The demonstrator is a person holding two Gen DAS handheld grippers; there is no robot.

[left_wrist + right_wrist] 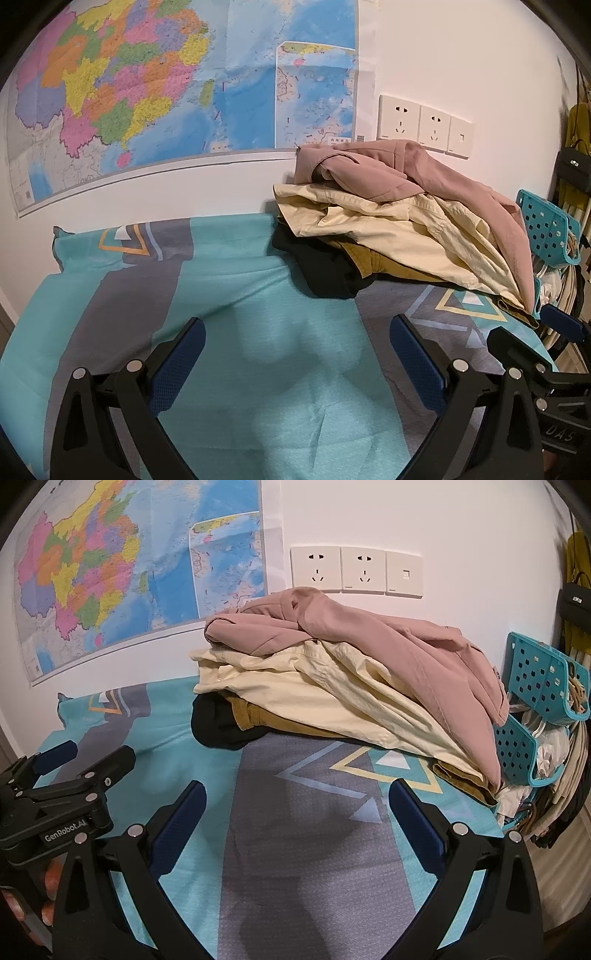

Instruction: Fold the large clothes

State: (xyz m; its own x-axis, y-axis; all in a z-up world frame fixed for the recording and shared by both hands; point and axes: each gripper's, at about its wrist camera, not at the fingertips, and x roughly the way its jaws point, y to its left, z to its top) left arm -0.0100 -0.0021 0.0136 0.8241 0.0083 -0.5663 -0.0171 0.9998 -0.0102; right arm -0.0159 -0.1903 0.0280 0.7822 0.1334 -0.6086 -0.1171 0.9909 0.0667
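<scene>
Here, the left gripper [295,332] and right gripper [295,794] hovered side by side over the teal-and-grey bedspread [229,280], fingers spread wide on nothing; the clothes pile [332,686] lay far right against the wall, a pink garment [388,638] topping a cream one [314,694], with mustard and black beneath, crumpled; "GenRobot.AI" read on the left gripper's body, and seemingly "DAS" on the right's.

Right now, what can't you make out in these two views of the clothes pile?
- Black garment: mostly buried under the cream garment, both views.
- Mustard garment: only edges show.
- Teal basket contents: cut off by the right edge.
- Pink garment: crumpled, type unclear.
</scene>
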